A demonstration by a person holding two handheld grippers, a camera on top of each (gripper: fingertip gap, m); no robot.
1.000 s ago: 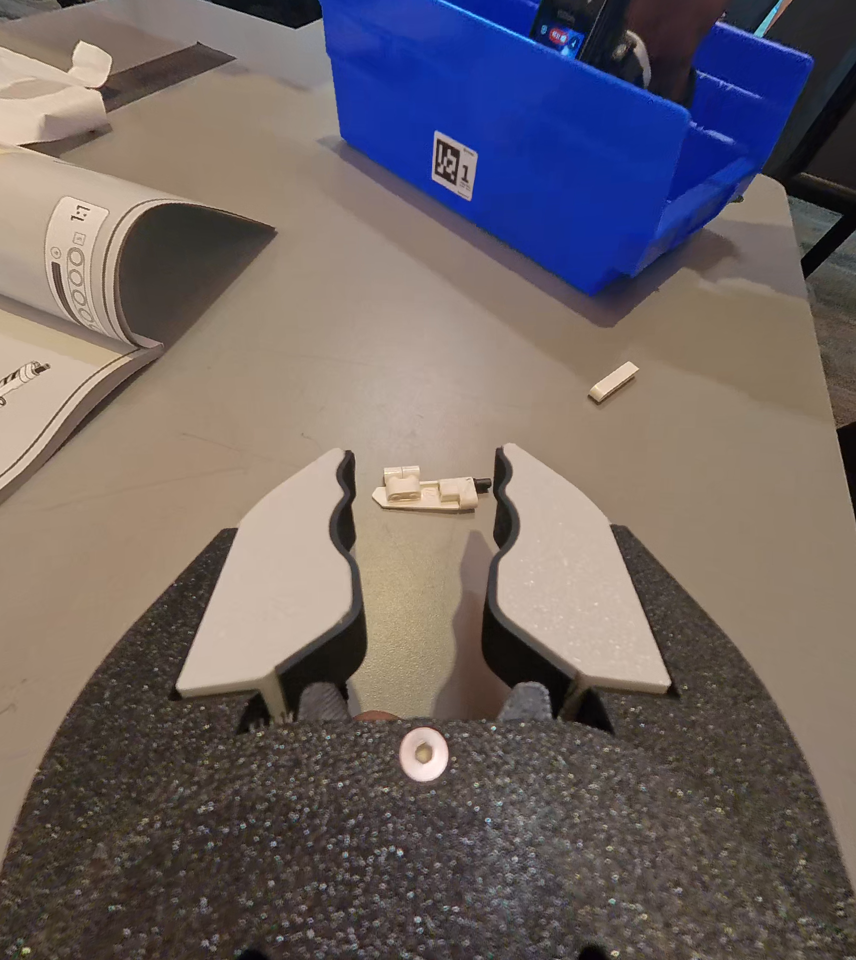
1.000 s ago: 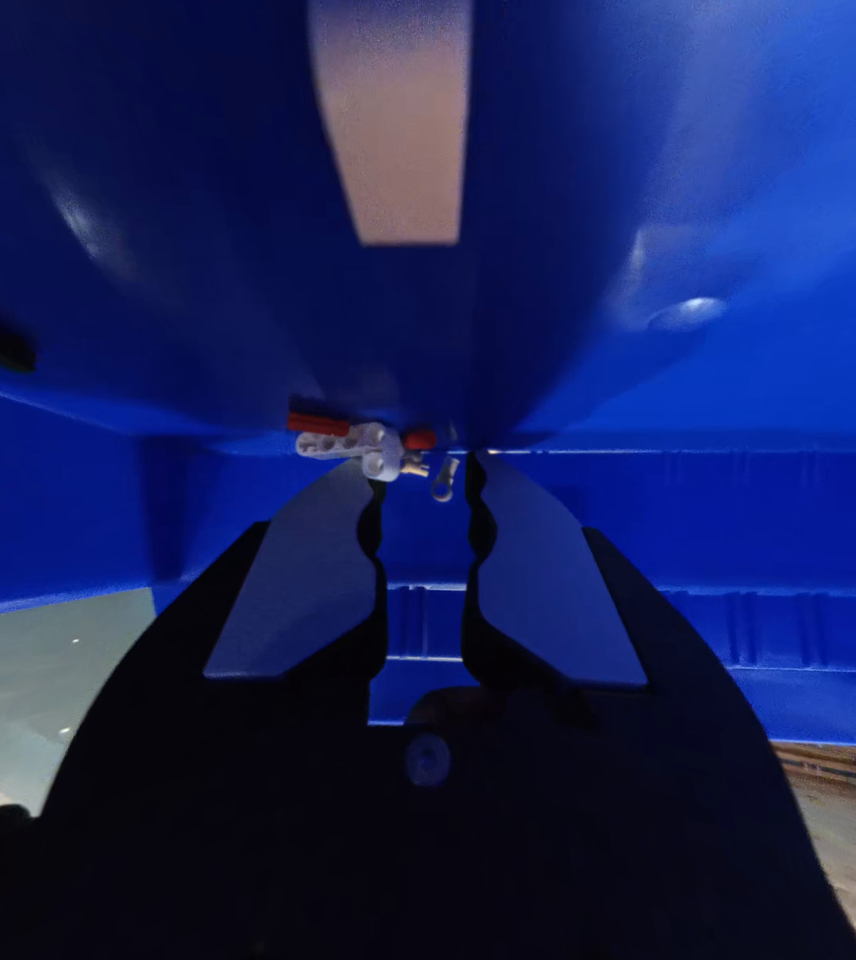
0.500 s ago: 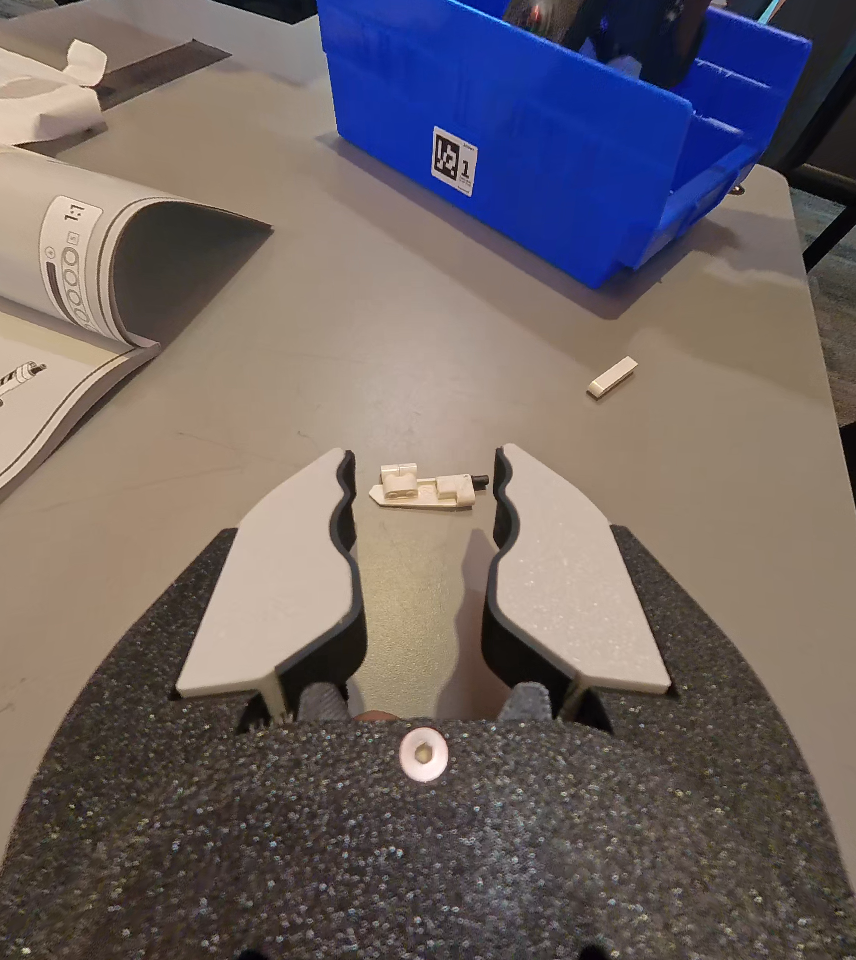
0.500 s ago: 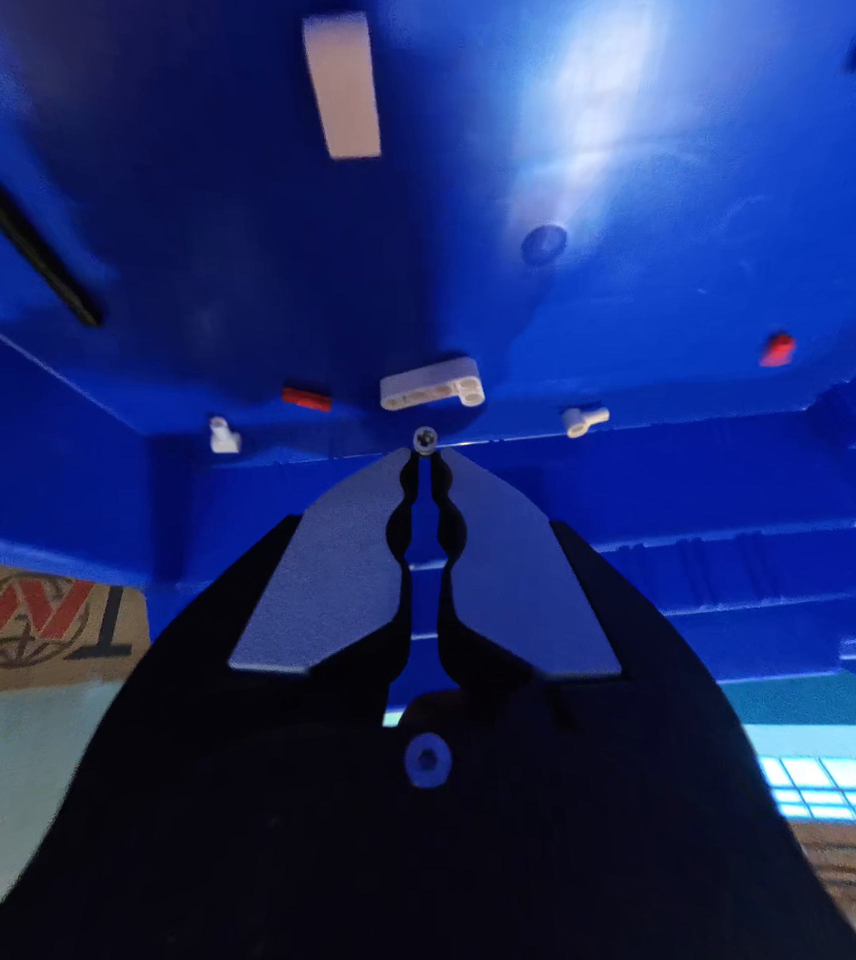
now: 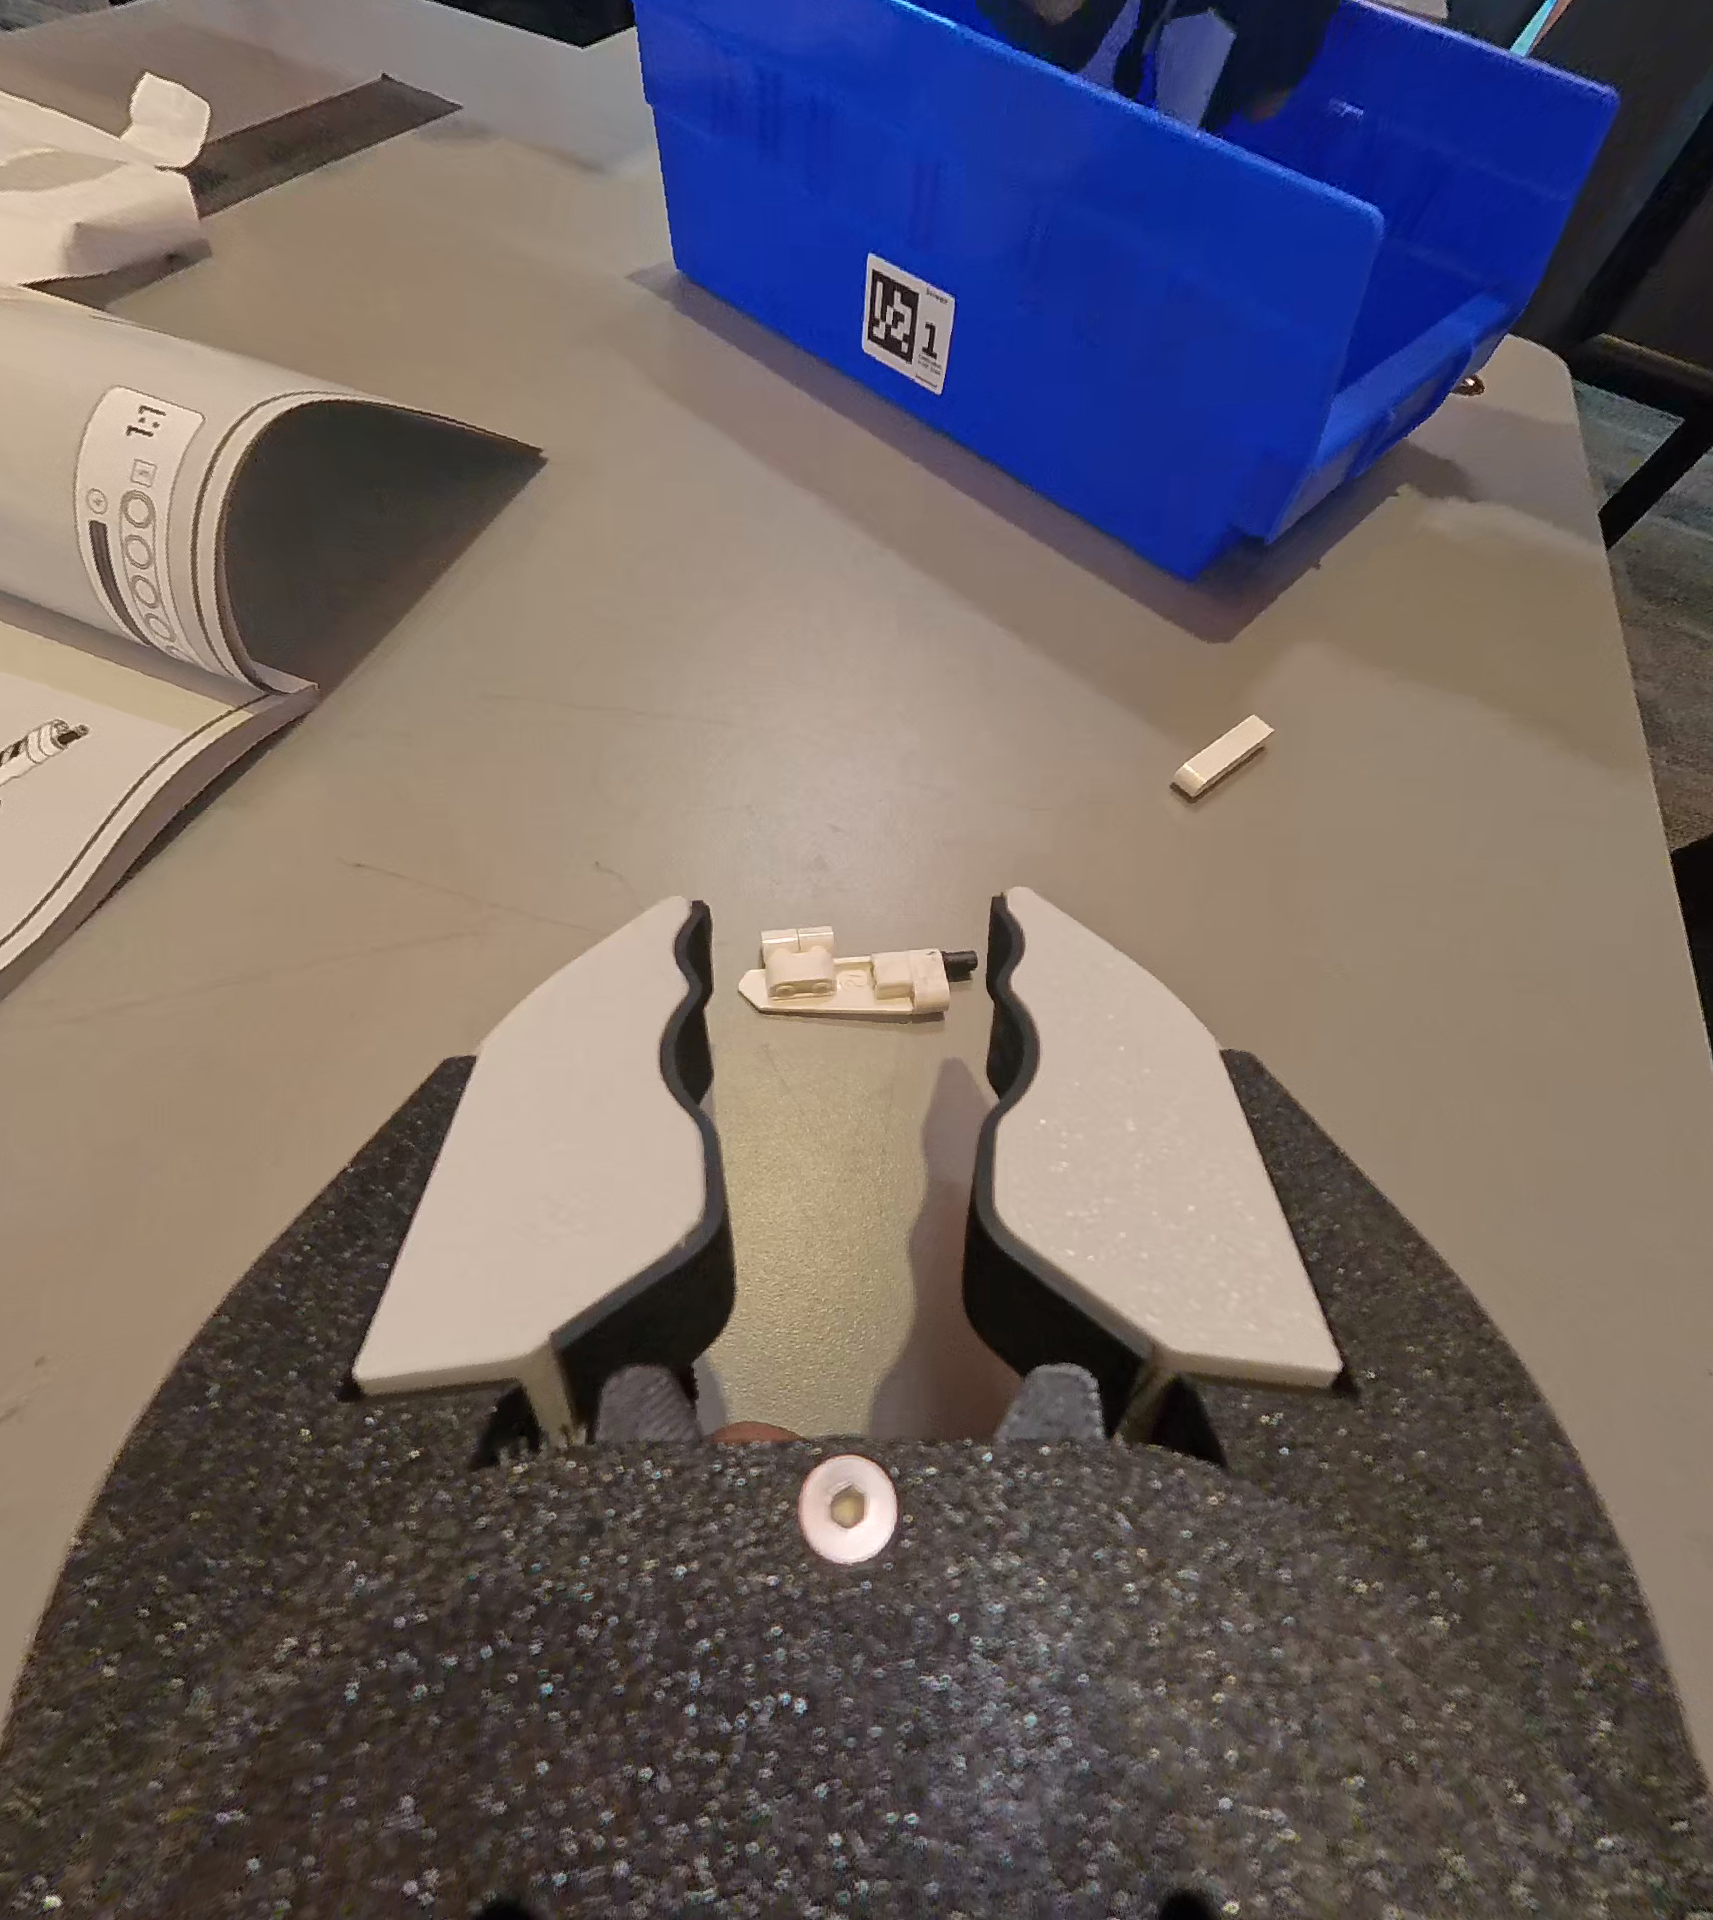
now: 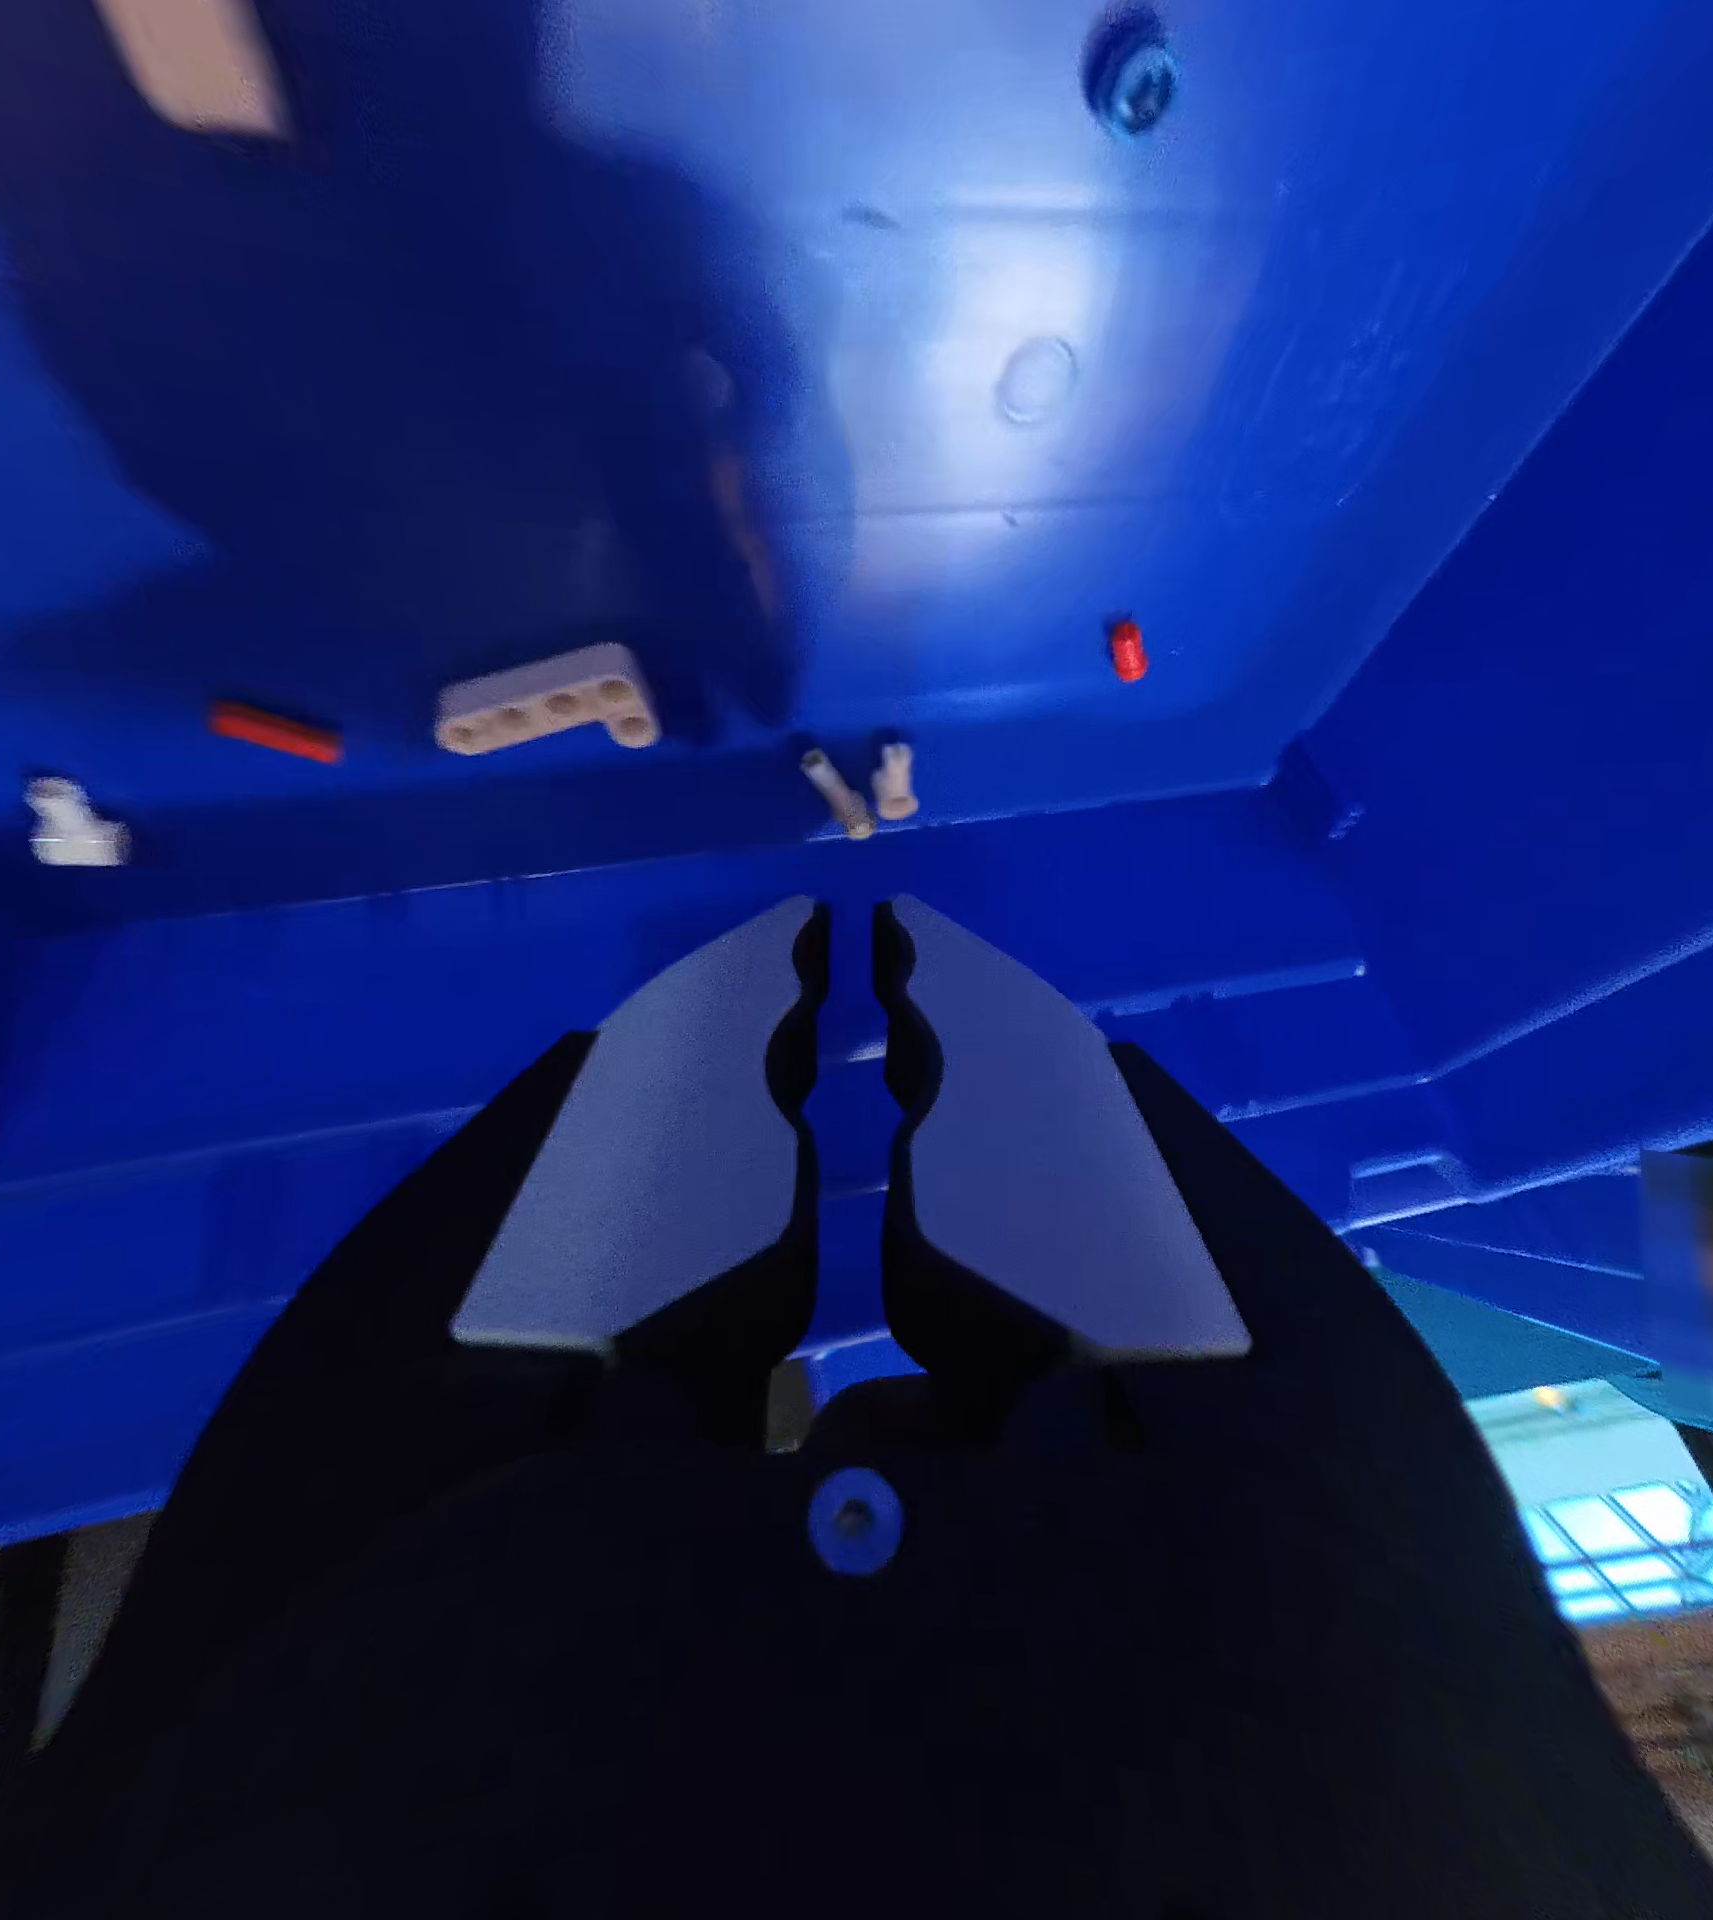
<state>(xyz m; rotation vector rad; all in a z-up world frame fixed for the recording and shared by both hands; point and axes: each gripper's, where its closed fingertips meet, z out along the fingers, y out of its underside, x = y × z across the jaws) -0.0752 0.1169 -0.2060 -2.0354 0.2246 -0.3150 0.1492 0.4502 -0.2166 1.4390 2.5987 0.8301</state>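
My left gripper [image 5: 847,925] is open and rests low over the grey table [image 5: 727,675]. A small white brick assembly with a black pin end [image 5: 852,977] lies on the table between its fingertips, touched by neither pad. My right gripper [image 6: 852,909] is inside the blue bin [image 6: 987,468]. Its jaws stand a narrow gap apart with nothing between them. Two small pale pins [image 6: 836,795] [image 6: 893,781] lie just beyond its tips on the bin floor. A white L-shaped beam [image 6: 545,712] lies to their left.
The blue bin [image 5: 1039,260] stands at the table's far side. It also holds a red bar [image 6: 275,730], a small red piece [image 6: 1127,651] and a small white piece [image 6: 73,826]. A loose white piece [image 5: 1223,755] lies near the table's right edge. An open booklet [image 5: 52,623] and crumpled paper [image 5: 21,187] lie to the left. About 40 centimeters separates my left fingertips from my right.
My right gripper shut on a small pale pin in the bin and lifted back. Its jaws have since parted slightly and the pin is no longer between them. My left gripper has not moved.
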